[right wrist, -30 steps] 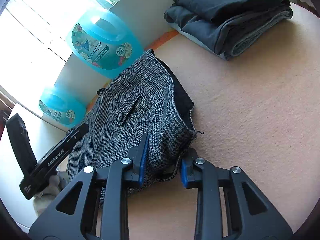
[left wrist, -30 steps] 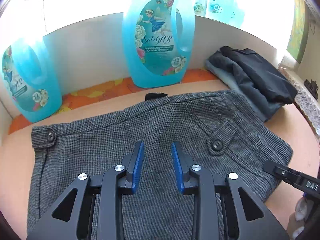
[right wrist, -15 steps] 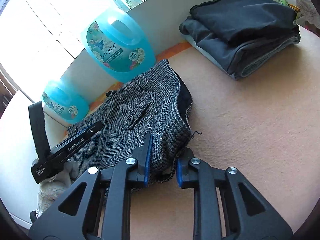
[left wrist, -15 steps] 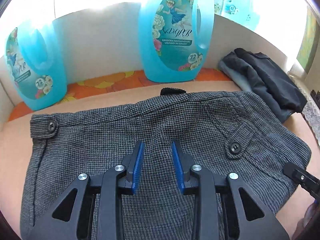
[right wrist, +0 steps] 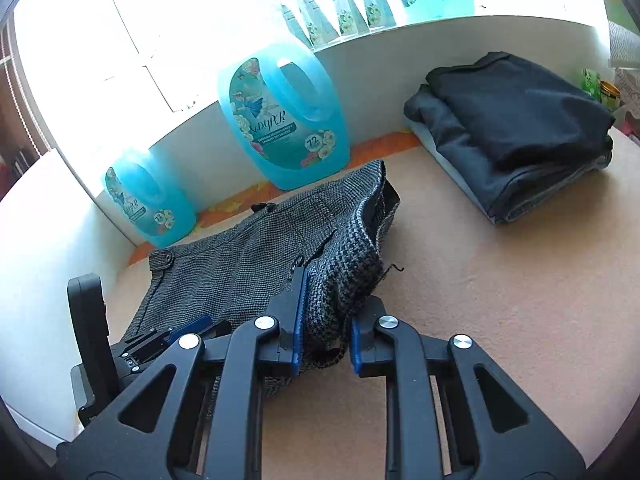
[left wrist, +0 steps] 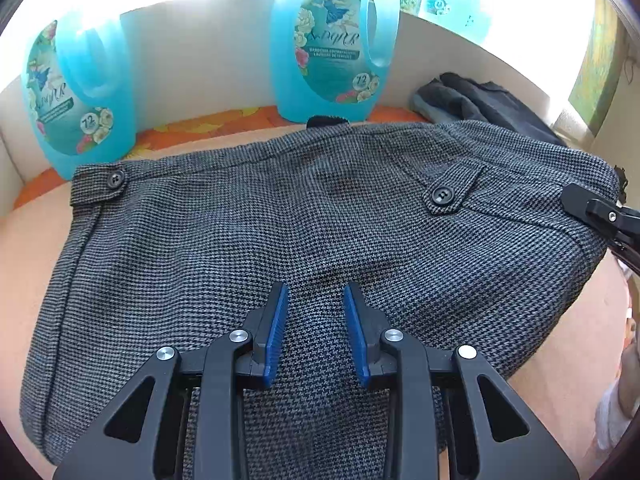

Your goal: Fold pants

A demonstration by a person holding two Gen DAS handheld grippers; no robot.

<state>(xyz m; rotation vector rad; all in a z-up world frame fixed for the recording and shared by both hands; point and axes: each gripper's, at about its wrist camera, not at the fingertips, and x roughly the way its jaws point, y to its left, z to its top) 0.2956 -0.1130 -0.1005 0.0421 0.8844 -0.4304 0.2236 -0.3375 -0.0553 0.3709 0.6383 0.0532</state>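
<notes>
Grey houndstooth pants [left wrist: 280, 232] lie folded on the beige table, waistband toward the back wall, two buttons showing. My left gripper [left wrist: 314, 308] hovers over their middle, jaws apart and empty. In the right wrist view the pants [right wrist: 240, 256] lie to the left. My right gripper [right wrist: 328, 304] is shut on their right edge, which bunches between the blue pads and is raised off the table. The right gripper [left wrist: 600, 216] also shows in the left wrist view at the pants' right edge.
Two blue detergent jugs [left wrist: 332, 40] [left wrist: 76, 92] stand against the white back wall. A stack of folded dark clothes [right wrist: 516, 132] lies at the back right. Beige table surface [right wrist: 500, 300] stretches to the right of the pants.
The right gripper has lifted the pants' right edge and the fabric has bunched up. The left gripper has moved forward over the pants, still open.
</notes>
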